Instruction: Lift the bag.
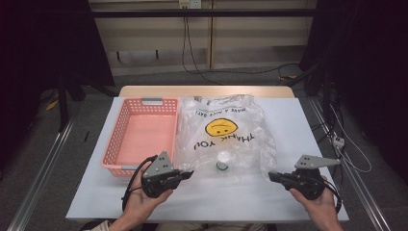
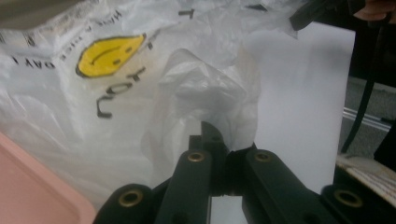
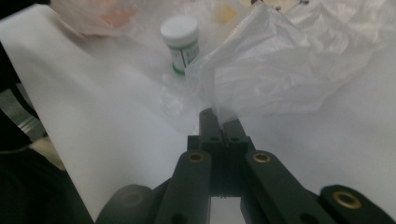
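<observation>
- One clear plastic bag with a yellow smiley print and "THANK YOU" lettering, lying flat on the white table, between the two grippers and stretching away from both.
- Left gripper: jaws pinched together on the bag's near left edge; in the left gripper view a bunched fold of film rises right out of the closed tips.
- Right gripper: jaws likewise clamped on the bag's near right edge; in the right gripper view the film fans out from the tips.
- One small bottle with white cap and green label, upright, seen through the bag film, roughly midway between the grippers and a little beyond them; whether inside or under the film, can't tell.
- One pink basket, just beyond the left gripper, touching the bag's left side.
- Two hands: left hand and right hand come in from the near edge, each cupping its gripper from below, grippers about level and pointed inward at each other.
- Grey triangular plate on top of each gripper.
</observation>
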The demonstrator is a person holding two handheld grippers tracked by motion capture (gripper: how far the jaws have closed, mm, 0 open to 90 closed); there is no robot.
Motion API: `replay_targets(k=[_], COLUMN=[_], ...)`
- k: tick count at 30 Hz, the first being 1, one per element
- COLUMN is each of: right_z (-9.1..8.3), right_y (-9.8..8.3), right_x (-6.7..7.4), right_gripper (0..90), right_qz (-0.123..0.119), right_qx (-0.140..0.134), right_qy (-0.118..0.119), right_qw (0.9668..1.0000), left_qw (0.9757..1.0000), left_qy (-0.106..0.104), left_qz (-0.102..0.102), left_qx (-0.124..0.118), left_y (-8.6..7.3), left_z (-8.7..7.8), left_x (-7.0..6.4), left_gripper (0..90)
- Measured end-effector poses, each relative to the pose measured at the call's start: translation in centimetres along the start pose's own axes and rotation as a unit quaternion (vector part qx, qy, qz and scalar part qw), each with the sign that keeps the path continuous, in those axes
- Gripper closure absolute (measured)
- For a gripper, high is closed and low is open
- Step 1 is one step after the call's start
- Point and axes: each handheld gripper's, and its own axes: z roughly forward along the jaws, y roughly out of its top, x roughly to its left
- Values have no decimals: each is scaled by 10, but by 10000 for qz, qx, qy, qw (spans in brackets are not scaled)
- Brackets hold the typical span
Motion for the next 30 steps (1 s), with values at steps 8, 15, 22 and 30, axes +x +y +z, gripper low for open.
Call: replay_targets(k=[8,15,22,30], right_z=[-9,-16,-26,-45], right_y=[34,64,93,128], right_x=[-4,-13,-18,-21], right_gripper=[900,900,900,900], right_qz=[-134,-138,-196,-296], right_qx=[-509,-911,-1276,-1767], right_qy=[19,-35,-55,-135], right_qw=[9986,9957,9916,9837], left_qw=[9991,9965,9927,9871], left_qy=[86,193,384,555], left_qz=[77,31,3,54], left_qx=[-402,-817,-1142,-1503], left_y=[26,52,70,94], left_z=[-8,-23,-37,-57], left_x=[9,22,35,46], left_gripper=[900,900,900,900])
